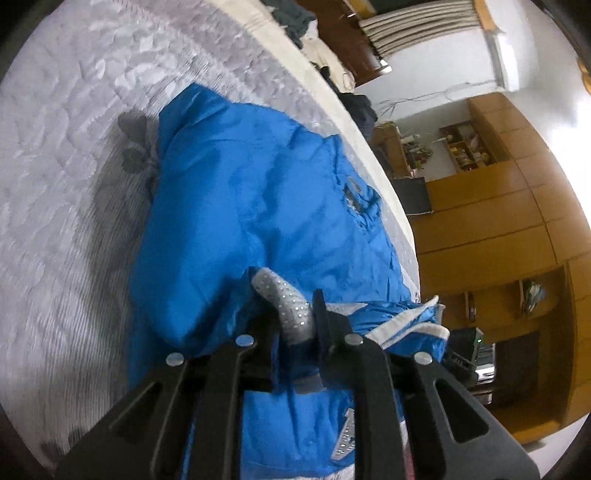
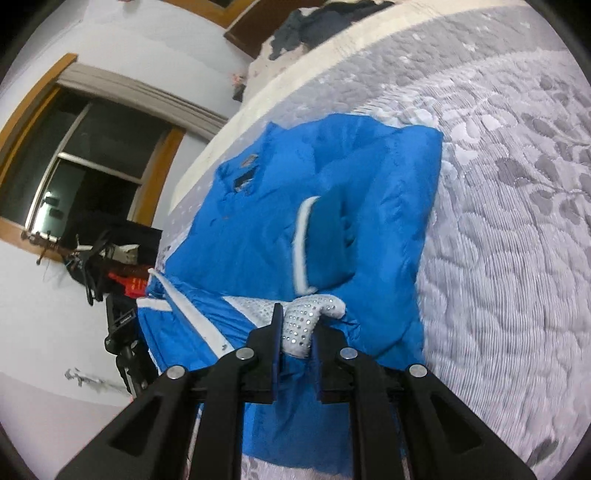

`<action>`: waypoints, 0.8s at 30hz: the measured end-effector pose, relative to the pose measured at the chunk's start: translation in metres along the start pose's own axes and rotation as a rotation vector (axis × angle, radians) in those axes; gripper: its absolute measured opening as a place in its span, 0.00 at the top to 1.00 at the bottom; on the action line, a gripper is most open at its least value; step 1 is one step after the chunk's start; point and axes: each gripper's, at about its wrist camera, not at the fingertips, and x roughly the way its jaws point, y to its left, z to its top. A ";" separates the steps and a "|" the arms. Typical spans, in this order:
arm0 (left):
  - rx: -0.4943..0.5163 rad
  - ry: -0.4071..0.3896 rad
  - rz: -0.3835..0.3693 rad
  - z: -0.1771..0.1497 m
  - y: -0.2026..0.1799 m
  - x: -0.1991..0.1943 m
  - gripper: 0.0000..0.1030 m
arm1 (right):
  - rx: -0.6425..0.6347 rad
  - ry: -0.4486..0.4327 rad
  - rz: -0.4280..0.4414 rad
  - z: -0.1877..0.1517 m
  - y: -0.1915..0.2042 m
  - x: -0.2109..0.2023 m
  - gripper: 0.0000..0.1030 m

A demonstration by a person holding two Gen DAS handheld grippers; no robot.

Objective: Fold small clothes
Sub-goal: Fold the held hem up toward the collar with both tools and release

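Observation:
A bright blue small jacket (image 1: 251, 206) with white stripes and a grey studded trim lies spread on a bed. My left gripper (image 1: 295, 317) is shut on the grey studded trim (image 1: 284, 299) at the jacket's near edge, lifting it. In the right wrist view the same blue jacket (image 2: 369, 206) lies partly folded, a white-edged sleeve (image 2: 321, 243) laid over its middle. My right gripper (image 2: 297, 325) is shut on another stretch of the studded trim (image 2: 310, 317) at the near edge. A small dark patch (image 2: 243, 181) shows on the jacket's far part.
The bed has a grey leaf-pattern quilt (image 1: 66, 155) with a cream border (image 2: 303, 81). Dark clothes (image 2: 306, 22) are piled at the far end. Wooden cabinets (image 1: 491, 229) stand beyond the bed edge; a window (image 2: 88, 162) and a tripod with gear (image 2: 122, 325) are on the other side.

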 end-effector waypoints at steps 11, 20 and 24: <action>-0.014 0.032 -0.056 0.008 0.006 0.002 0.79 | -0.015 0.032 0.022 0.009 -0.005 0.005 0.78; 0.016 0.013 -0.102 -0.001 0.001 -0.025 0.69 | -0.053 -0.025 0.021 0.000 -0.005 -0.035 0.26; 0.038 -0.067 -0.069 -0.005 0.001 -0.055 0.62 | -0.145 -0.098 -0.053 -0.007 0.010 -0.054 0.25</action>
